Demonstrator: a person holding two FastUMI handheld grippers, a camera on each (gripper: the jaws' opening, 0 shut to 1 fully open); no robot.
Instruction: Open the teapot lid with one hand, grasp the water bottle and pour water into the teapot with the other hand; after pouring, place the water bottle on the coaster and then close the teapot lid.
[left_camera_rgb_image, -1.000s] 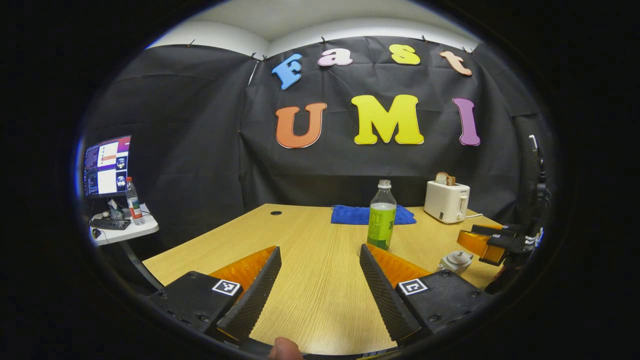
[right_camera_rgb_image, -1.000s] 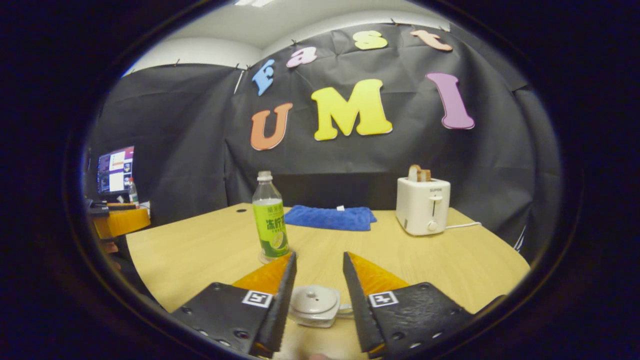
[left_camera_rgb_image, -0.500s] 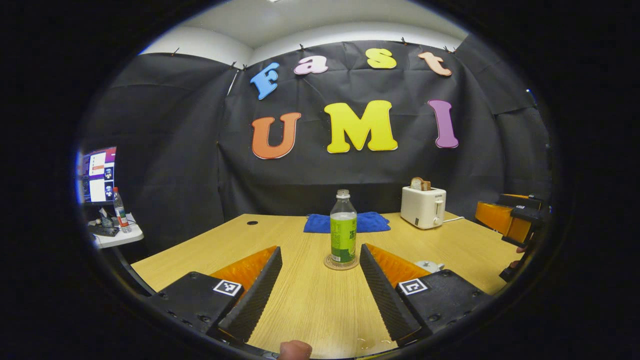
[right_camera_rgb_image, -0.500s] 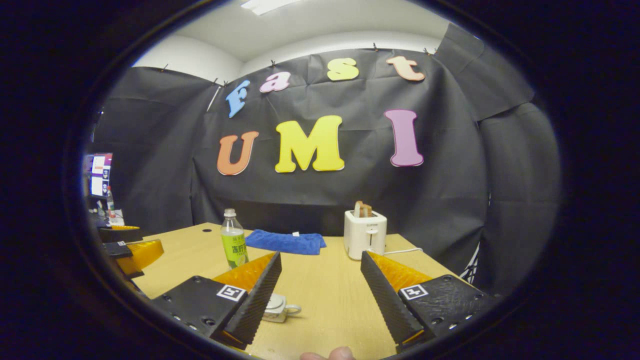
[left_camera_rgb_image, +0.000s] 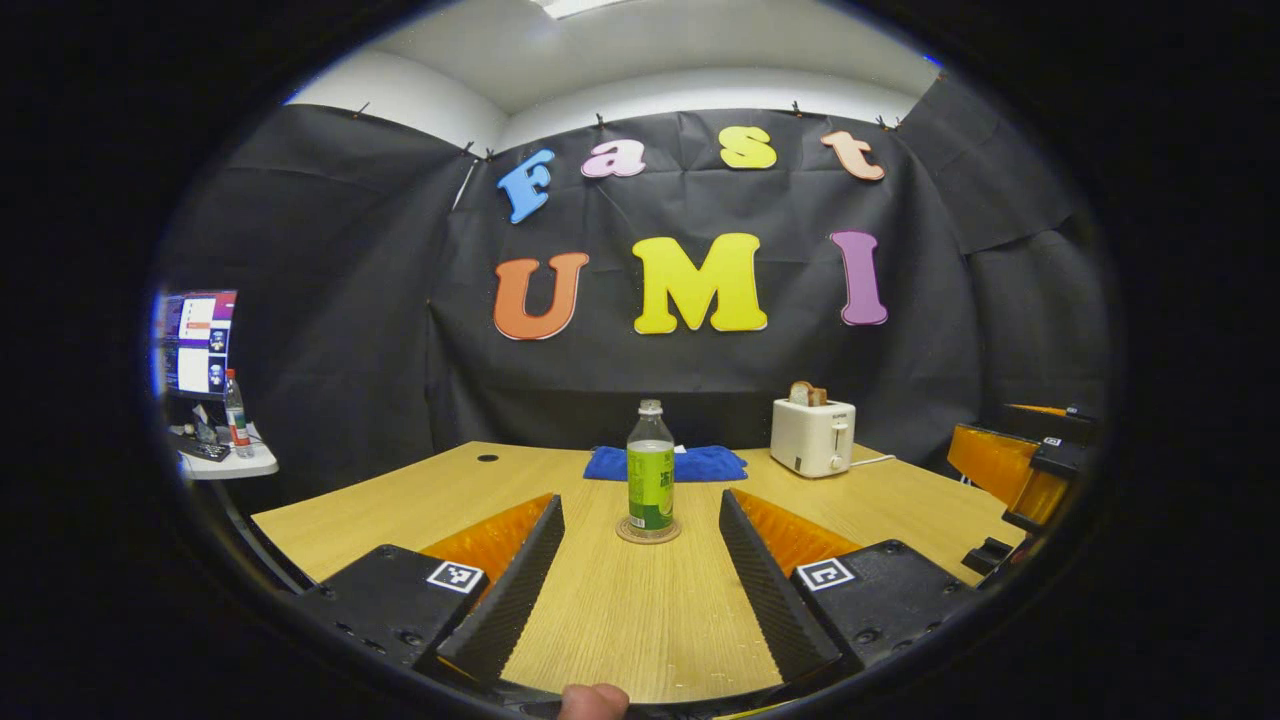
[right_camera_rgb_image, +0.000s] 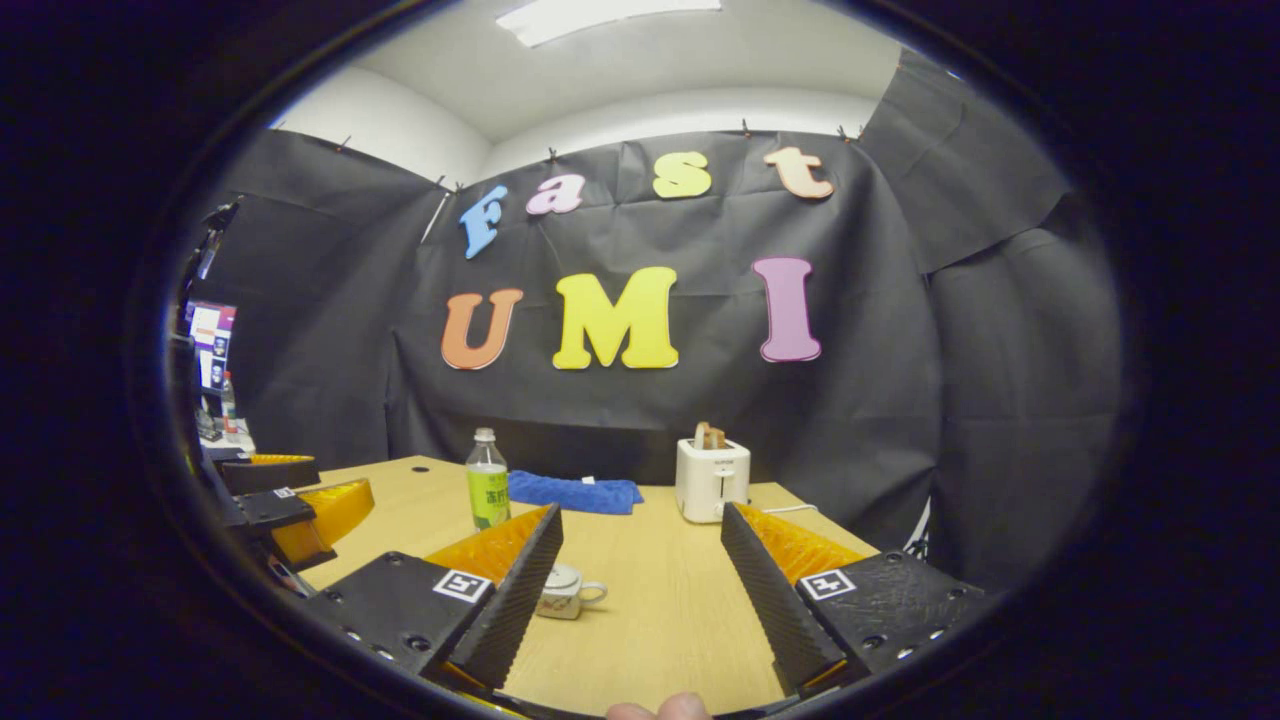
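Note:
The water bottle (left_camera_rgb_image: 651, 470) with a green label stands upright on a round coaster (left_camera_rgb_image: 648, 531) in the middle of the wooden table (left_camera_rgb_image: 640, 610). My left gripper (left_camera_rgb_image: 640, 590) is open, well short of it, with nothing between its fingers. In the right gripper view the small white teapot (right_camera_rgb_image: 565, 591) sits on the table with its lid on, partly behind my left finger (right_camera_rgb_image: 515, 600). My right gripper (right_camera_rgb_image: 640, 600) is open and empty, drawn back from the teapot. The bottle (right_camera_rgb_image: 487, 490) stands farther back. Each view shows the other gripper (left_camera_rgb_image: 1020, 465) (right_camera_rgb_image: 290, 505) at its edge.
A white toaster (left_camera_rgb_image: 812, 435) (right_camera_rgb_image: 712, 478) with bread in it stands at the back right, and a blue cloth (left_camera_rgb_image: 668, 463) (right_camera_rgb_image: 574, 491) lies behind the bottle. A side table with a screen (left_camera_rgb_image: 195, 342) and another bottle is off to the left.
Both grippers have pulled back and up from the table. The right gripper, earlier around the teapot lid, opened wider and withdrew; the lid stays on the teapot. The bottle rests on the coaster.

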